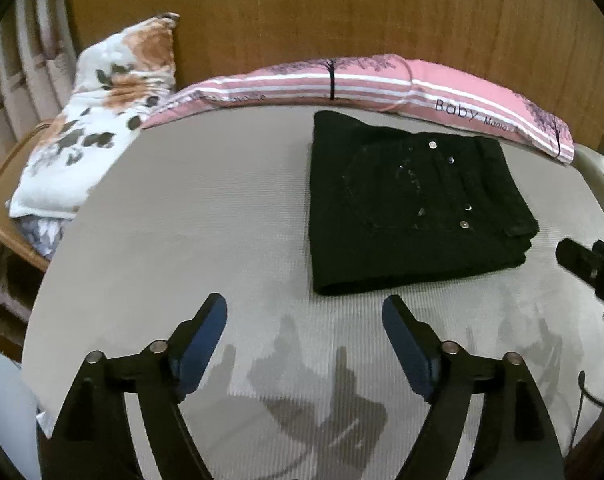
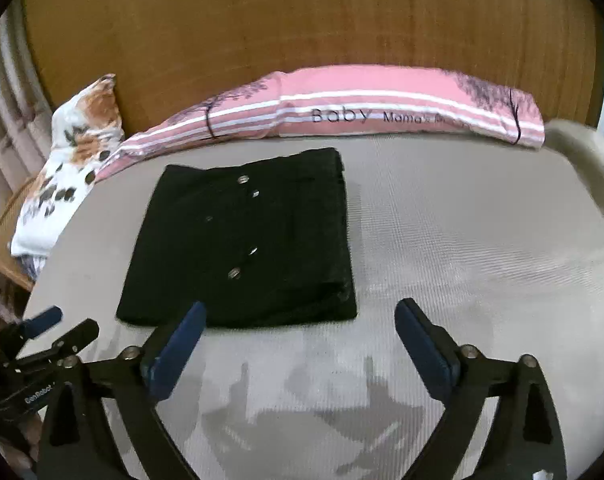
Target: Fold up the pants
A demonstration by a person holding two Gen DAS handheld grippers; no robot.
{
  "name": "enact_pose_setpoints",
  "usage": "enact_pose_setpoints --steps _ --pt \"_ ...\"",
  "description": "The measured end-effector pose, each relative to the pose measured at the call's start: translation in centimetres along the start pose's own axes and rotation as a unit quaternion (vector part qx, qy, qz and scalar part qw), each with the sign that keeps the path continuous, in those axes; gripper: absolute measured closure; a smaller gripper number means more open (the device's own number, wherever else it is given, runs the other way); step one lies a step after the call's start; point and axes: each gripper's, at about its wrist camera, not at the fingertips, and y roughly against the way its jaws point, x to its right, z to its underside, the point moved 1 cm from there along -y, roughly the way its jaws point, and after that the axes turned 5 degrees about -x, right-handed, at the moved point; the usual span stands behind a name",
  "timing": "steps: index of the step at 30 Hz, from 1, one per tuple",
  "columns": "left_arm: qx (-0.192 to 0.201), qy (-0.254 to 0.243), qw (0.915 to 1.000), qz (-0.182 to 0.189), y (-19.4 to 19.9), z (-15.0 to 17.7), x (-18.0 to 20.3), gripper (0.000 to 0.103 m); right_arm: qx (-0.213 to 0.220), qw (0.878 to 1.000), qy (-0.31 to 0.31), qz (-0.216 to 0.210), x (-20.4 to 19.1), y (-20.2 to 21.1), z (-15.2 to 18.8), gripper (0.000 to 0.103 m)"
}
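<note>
The left gripper [image 1: 304,312] and right gripper [image 2: 300,318] were held nearest, jaws spread wide and empty, above the grey bed [image 1: 182,220]. The black pants [image 1: 414,204] were seen already folded into a compact square at one o'clock from the left gripper. Thick, limp denim was judged heavy; its stacked right edge would be gripped best.

Light is moderate and soft, falling from above and behind the cameras: grey, blurred shadows of the tongs lie on the bed [image 1: 182,208] directly beneath each pair. The black pants [image 1: 402,208] lose nearly all fold detail; only their metal studs glint. Both fisheye views bow straight lines, darken into black corners, and show blocky, slightly soft texture.
</note>
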Motion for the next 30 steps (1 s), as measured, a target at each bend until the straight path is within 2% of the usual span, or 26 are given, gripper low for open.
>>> enact_pose_setpoints --steps 4,8,14,23,30 --pt "0.014 0.002 0.9998 -0.012 2.0 1.5 -0.2 0.019 0.021 0.999 0.032 0.011 -2.2 2.3 1.8 0.001" --pt "0.018 0.006 0.9998 -0.009 3.5 2.6 -0.3 0.019 0.029 0.998 0.044 0.024 -3.8 3.8 3.2 0.001" --pt "0.030 0.004 0.9995 -0.012 5.1 3.8 -0.4 0.019 0.052 0.998 0.031 0.019 -4.5 6.3 4.4 0.001" --pt "0.033 0.004 0.9994 -0.002 6.1 4.6 -0.4 0.019 0.038 0.999 0.019 0.003 -4.9 6.8 5.4 0.001" --pt "0.034 0.005 0.9994 -0.004 6.1 4.7 -0.3 0.019 0.039 0.998 0.043 0.016 -6.0 6.7 5.9 0.001"
